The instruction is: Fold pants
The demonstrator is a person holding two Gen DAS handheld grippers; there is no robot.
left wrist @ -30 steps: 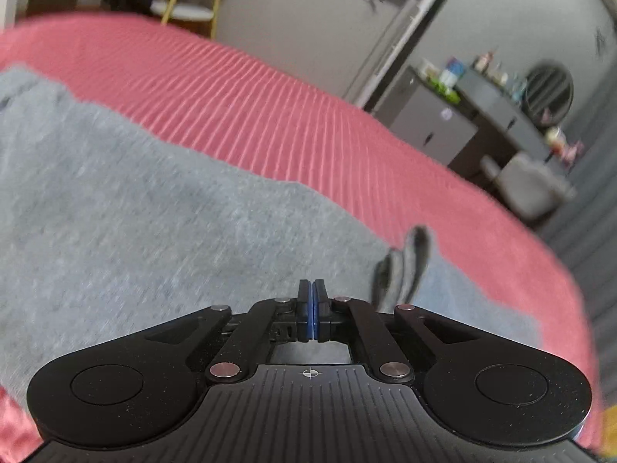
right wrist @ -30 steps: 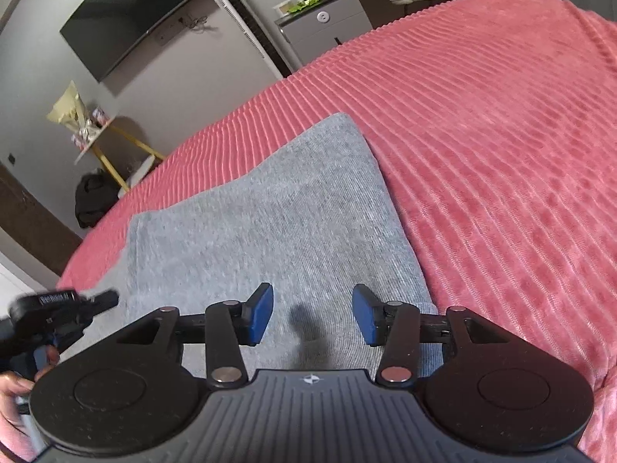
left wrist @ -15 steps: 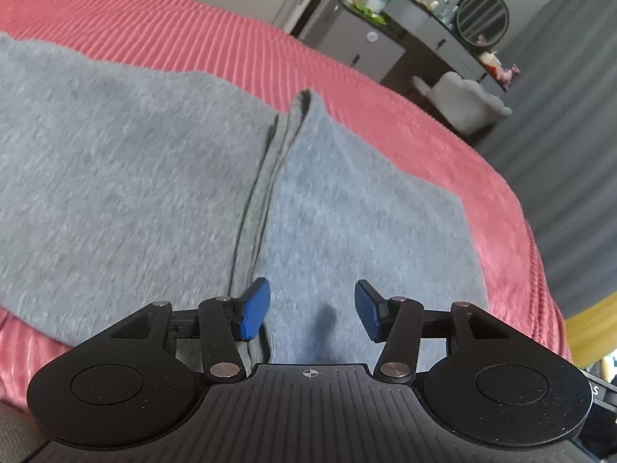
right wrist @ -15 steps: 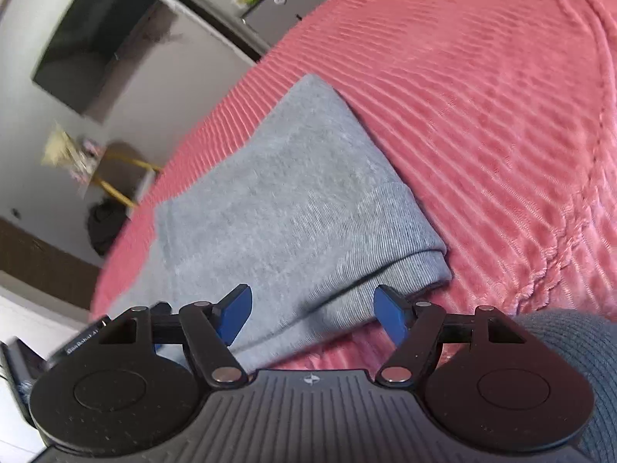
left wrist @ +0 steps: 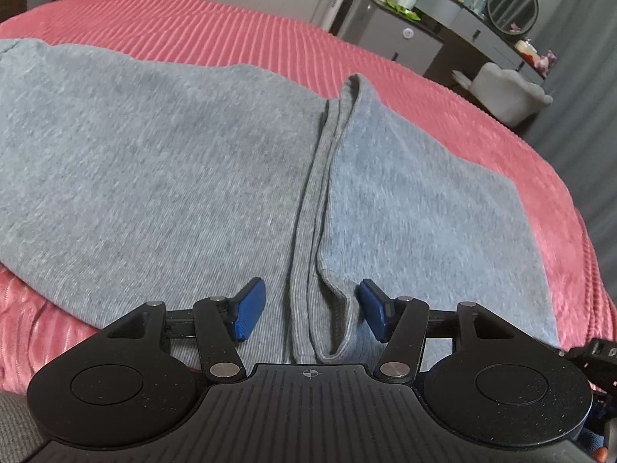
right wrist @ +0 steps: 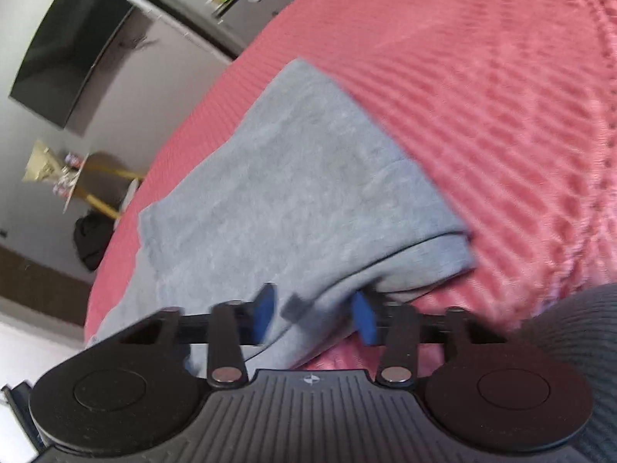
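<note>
Grey pants (left wrist: 154,154) lie folded on a pink ribbed bedspread (left wrist: 231,34). In the left wrist view a hem edge (left wrist: 320,200) of the folded-over part runs toward me between the fingers. My left gripper (left wrist: 310,314) is open over that hem at the near edge. In the right wrist view the pants (right wrist: 289,200) lie as a layered stack. My right gripper (right wrist: 314,320) is open, its blue pads on either side of the stack's near corner. The view is blurred.
The bedspread (right wrist: 501,96) stretches right and beyond the pants. A dresser with bottles and a round mirror (left wrist: 511,0) stands beyond the bed, and a grey chair (left wrist: 509,92). A wall TV (right wrist: 65,50) and a yellow side table (right wrist: 92,189) are at left.
My left gripper went from shut to open and now sits at the hem. My right gripper drew back and dropped to the stack's near corner, its fingers narrowing around it.
</note>
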